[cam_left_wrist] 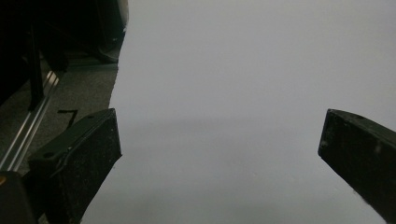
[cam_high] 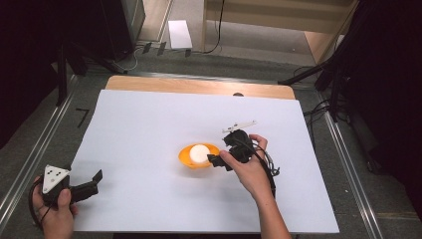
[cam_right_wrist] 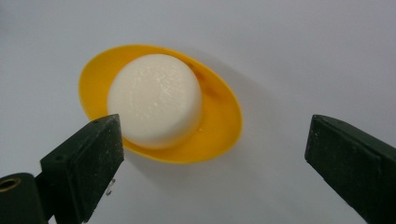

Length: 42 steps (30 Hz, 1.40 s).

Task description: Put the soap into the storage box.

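Two black two-jaw grippers work over the white paper sheet (cam_high: 149,119) covering the wooden table (cam_high: 199,85): nearest, at the sheet's front left corner, the left gripper (cam_high: 94,181) sits low in the person's left hand (cam_high: 57,211), jaws spread wide with nothing but bare sheet between them. Farther in, near the sheet's middle, the right gripper (cam_high: 215,160) is held in the right hand (cam_high: 251,172) just beside the shallow orange plastic bowl (cam_high: 186,158), jaws parted and empty. A round white foam-like puck (cam_right_wrist: 156,98) rests inside that bowl, leaning against its left wall in the right gripper view.
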{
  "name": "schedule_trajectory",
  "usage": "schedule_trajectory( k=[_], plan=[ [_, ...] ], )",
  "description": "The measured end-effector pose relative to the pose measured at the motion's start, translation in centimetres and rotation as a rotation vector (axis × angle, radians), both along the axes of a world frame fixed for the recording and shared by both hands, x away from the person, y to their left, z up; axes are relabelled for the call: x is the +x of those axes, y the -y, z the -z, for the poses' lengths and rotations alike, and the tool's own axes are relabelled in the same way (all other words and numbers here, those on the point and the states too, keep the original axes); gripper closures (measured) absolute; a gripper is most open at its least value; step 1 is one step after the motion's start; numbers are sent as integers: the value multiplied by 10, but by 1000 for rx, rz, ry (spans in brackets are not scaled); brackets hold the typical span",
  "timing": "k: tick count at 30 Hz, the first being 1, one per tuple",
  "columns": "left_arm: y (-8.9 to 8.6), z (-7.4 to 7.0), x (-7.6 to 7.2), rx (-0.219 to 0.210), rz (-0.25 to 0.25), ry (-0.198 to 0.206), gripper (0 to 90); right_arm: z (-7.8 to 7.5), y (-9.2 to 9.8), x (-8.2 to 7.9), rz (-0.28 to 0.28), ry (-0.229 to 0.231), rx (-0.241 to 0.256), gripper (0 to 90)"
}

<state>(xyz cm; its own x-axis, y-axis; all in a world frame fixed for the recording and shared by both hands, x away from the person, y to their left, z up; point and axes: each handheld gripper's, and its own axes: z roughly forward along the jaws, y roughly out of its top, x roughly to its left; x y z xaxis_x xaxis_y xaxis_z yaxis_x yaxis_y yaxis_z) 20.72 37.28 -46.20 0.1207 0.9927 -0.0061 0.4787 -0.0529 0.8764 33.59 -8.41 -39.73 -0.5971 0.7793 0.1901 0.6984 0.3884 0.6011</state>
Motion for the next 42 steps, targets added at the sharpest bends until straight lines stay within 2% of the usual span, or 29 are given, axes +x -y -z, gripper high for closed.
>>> schedule_trajectory(
  k=[8, 13, 20, 24, 29, 42],
  plan=[
    [0, 0, 0, 1, -1, -2, 0, 3, 26, -4, 22, 18, -26, 58],
    [0, 0, 0, 4, -1, -5, 0, 10, 47, -6, 52, 26, -18, 74],
    [1, 0, 0, 8, -4, -7, 0, 18, 66, -10, 74, 27, -12, 80],
    [1, 0, 0, 7, -5, -8, 0, 22, 83, -14, 115, 32, -4, 132],
    [1, 0, 1, 8, -5, -8, 0, 29, 110, -20, 166, 32, 9, 133],
    [1, 0, 1, 11, -6, -9, 0, 50, 155, -37, 227, 40, 30, 137]
  ],
)
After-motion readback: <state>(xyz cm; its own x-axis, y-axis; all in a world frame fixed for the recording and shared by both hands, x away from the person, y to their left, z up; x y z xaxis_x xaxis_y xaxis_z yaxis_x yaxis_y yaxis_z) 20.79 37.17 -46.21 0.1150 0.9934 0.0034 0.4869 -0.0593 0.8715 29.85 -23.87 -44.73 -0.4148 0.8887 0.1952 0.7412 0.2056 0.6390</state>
